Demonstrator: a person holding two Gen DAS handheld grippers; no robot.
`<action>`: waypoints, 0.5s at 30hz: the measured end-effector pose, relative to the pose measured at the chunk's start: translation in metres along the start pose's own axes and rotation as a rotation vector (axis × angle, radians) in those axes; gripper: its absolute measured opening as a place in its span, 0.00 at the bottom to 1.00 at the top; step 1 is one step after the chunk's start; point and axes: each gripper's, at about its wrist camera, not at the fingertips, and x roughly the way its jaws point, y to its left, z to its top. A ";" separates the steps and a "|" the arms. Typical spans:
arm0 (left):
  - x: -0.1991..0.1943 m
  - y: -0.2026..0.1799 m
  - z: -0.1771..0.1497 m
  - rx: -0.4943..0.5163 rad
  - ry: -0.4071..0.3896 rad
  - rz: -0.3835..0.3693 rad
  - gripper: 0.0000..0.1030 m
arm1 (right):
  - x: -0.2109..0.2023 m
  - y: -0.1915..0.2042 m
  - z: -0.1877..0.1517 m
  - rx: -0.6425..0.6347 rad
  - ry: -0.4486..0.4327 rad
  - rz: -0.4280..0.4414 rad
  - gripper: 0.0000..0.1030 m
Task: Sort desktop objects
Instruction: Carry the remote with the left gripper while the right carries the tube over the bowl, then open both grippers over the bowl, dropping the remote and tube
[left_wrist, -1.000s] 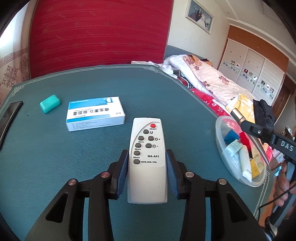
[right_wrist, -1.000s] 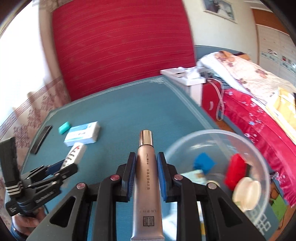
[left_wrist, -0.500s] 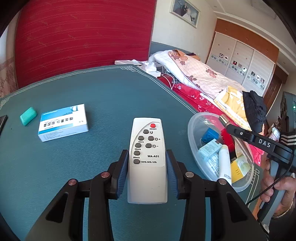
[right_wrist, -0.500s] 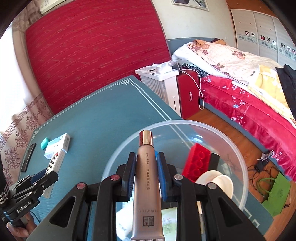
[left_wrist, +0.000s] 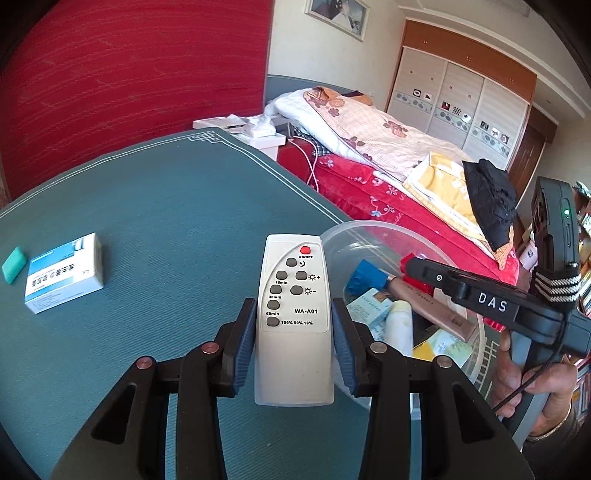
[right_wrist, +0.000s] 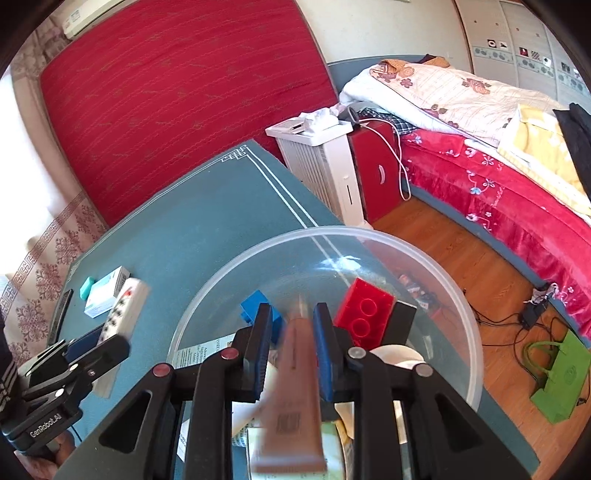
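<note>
The left gripper (left_wrist: 293, 328) is clamping a white remote (left_wrist: 293, 317) above the table (left_wrist: 166, 221), beside the clear bowl (right_wrist: 436, 266) at its right edge. The right gripper (right_wrist: 291, 339), jaws parted, is hanging over the bowl, a blurred beige tube (right_wrist: 295, 387) loose between them.

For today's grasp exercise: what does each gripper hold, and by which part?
Left gripper: white remote, pinched at its lower sides. Right gripper: open, pink tube dropping blurred into bowl.
</note>
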 end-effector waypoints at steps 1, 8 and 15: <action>0.002 -0.003 0.002 0.006 0.003 -0.001 0.41 | 0.000 -0.001 0.000 -0.005 -0.003 0.001 0.25; 0.015 -0.020 0.011 0.039 0.018 -0.020 0.41 | 0.001 -0.007 0.004 -0.010 0.001 0.013 0.25; 0.025 -0.027 0.016 0.043 0.036 -0.041 0.41 | 0.002 -0.009 0.006 -0.002 0.001 0.011 0.25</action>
